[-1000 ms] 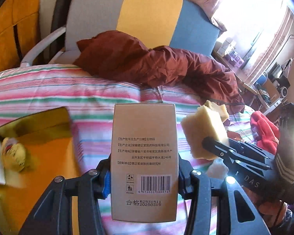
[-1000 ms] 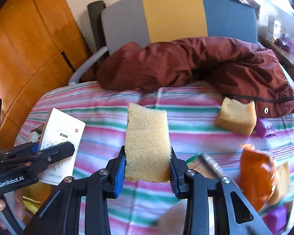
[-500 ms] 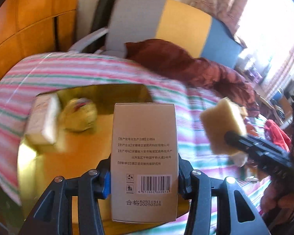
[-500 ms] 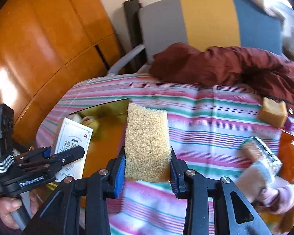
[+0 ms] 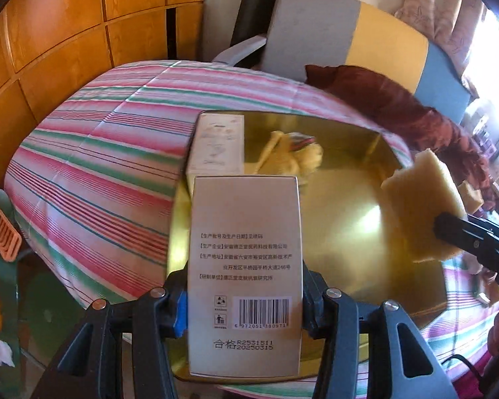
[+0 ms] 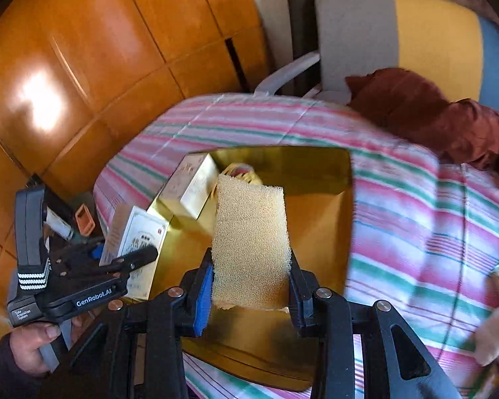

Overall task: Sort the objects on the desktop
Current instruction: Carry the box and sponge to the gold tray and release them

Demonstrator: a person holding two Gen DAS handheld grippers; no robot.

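So in the space of about a second you swung both hands over from the far, cluttered side of the striped quilt (image 5: 93,153) to the gold tray (image 5: 349,232), and that pretty much changed the whole picture. A second earlier the left camera only caught a corner of that tray off to the left; at this point it filled the middle of both views. Your left gripper (image 5: 244,309) was clamped on the tan carton (image 5: 244,266), barcode side up, hanging over the tray's near-left edge. Your right gripper (image 6: 251,294) was squeezed on the yellow sponge (image 6: 249,242), held over the middle of the tray. Neither grip loosened on the way across, so nothing slipped. The tray already had a pale box (image 5: 218,146) lying along its far-left side and some crumpled yellow thing (image 5: 296,156) next to it, maybe a wrapper, too blurry to say. I'd guess the carry was basically done and what was left was lowering and letting go, with the carton probably fitting just near of that pale box.
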